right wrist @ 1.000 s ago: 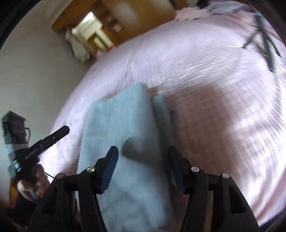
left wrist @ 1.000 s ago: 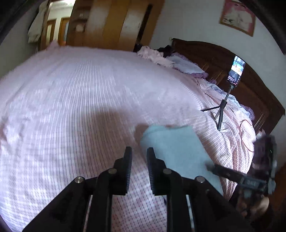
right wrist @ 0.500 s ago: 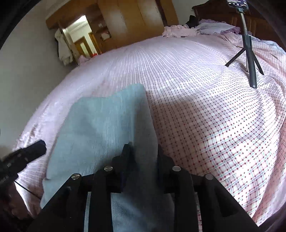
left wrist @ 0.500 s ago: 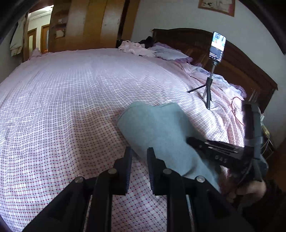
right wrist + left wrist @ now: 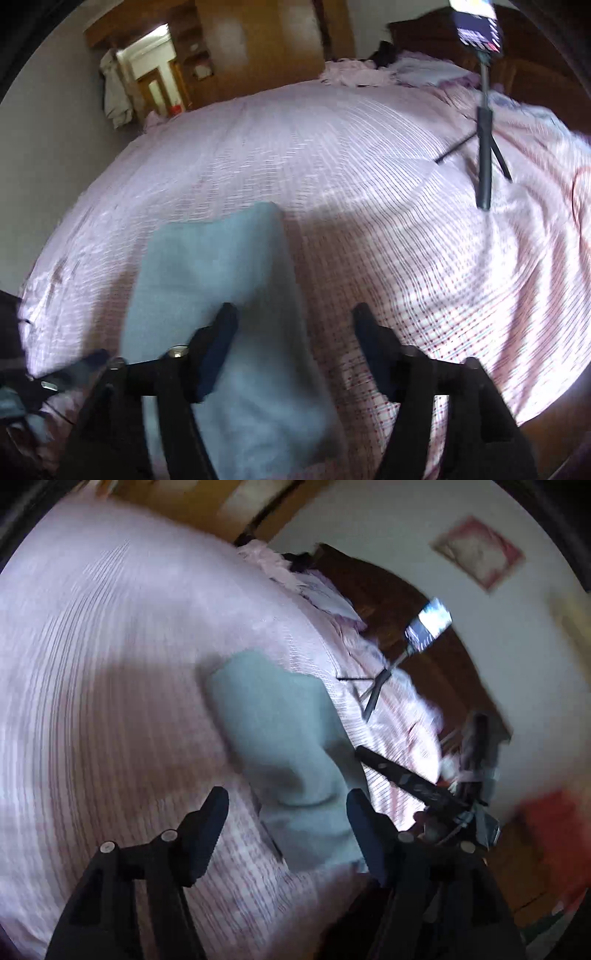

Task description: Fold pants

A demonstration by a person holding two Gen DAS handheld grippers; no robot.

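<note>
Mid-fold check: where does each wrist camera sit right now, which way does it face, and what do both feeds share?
Left wrist: on the left gripper, angled down across the bed toward the headboard; jaws opening over the pants, right gripper at right.
Right wrist: on the right gripper, angled down toward the wardrobe; jaws opening above the pants' edge.
Shared: blue pants, checked bed, phone tripod.
</note>
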